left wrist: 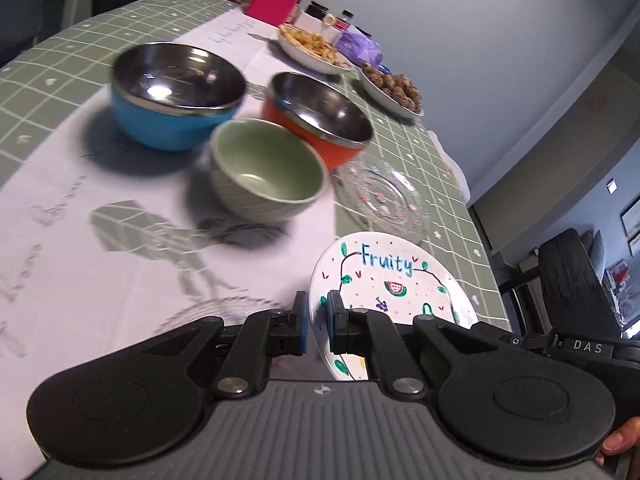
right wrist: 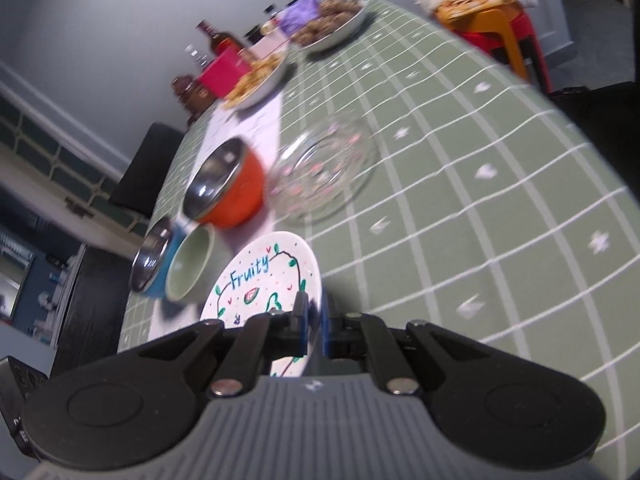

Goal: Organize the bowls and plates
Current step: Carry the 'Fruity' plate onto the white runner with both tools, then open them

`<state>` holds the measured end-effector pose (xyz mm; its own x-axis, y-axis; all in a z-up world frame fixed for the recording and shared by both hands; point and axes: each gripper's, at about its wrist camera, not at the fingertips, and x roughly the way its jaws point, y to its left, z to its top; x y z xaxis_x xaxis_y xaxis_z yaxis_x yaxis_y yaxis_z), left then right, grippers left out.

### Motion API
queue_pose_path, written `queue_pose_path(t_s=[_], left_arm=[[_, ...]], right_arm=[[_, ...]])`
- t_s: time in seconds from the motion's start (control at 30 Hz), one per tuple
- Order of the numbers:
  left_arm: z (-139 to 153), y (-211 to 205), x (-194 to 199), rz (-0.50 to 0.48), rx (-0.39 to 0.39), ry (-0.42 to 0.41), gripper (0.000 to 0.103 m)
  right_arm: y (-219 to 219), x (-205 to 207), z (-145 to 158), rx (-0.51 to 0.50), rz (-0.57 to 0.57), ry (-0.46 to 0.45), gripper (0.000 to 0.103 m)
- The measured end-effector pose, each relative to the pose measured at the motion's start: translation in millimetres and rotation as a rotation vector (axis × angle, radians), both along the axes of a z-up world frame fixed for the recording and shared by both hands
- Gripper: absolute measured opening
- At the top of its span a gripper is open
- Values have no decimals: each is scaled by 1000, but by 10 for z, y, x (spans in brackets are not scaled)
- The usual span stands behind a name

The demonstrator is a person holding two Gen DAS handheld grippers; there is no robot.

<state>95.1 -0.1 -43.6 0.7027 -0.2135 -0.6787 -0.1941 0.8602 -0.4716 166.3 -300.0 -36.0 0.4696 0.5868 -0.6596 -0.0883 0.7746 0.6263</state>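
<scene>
A white "Fruity" plate (left wrist: 396,276) is pinched at its left rim by my left gripper (left wrist: 318,322) and at its right rim by my right gripper (right wrist: 316,326), held above the table. Beyond it stand a pale green bowl (left wrist: 268,172), a blue steel-lined bowl (left wrist: 176,96) and an orange steel-lined bowl (left wrist: 316,116). A clear glass plate (left wrist: 384,196) with small coloured dots lies right of the orange bowl. The right wrist view shows the plate (right wrist: 260,276), green bowl (right wrist: 188,264), orange bowl (right wrist: 228,184) and glass plate (right wrist: 324,172). Another clear glass dish (left wrist: 216,308) shows left of my left gripper.
The table has a green checked cloth (right wrist: 480,184) and a white runner (left wrist: 100,264). At the far end stand two dishes of food (left wrist: 312,48), a pink box (left wrist: 272,2) and bottles. A black chair (left wrist: 572,280) stands at the right; orange stools (right wrist: 492,20) stand beyond the table.
</scene>
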Motion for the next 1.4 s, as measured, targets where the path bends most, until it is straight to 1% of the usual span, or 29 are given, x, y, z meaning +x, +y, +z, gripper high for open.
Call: queue_pose_path(t_s=[0.07, 0.2, 0.33, 0.5, 0.63, 0.83, 1.2, 1.3, 1.4], left_arm=[[12, 97, -124, 21, 5, 7, 9], [39, 250, -344, 47, 26, 7, 9], [48, 396, -527, 74, 27, 12, 9], [1, 490, -676, 92, 21, 11, 9], [-26, 462, -689, 78, 50, 18, 9], [-100, 451, -701, 74, 50, 45, 9], [-132, 427, -704, 54, 70, 45, 9], [-124, 418, -708, 54, 91, 44, 9], [-126, 415, -713, 49, 96, 43, 9]], right_arm=[[94, -72, -22, 15, 23, 15, 4], [305, -201, -41, 13, 72, 16, 4], [472, -297, -64, 19, 121, 28, 4], [606, -371, -73, -7, 172, 29, 5], [637, -383, -121, -34, 193, 43, 5], [685, -415, -156, -84, 223, 42, 6], [722, -403, -255, -120, 243, 74, 7], [762, -407, -261, -131, 263, 65, 8], [803, -420, -248, -159, 284, 40, 8]])
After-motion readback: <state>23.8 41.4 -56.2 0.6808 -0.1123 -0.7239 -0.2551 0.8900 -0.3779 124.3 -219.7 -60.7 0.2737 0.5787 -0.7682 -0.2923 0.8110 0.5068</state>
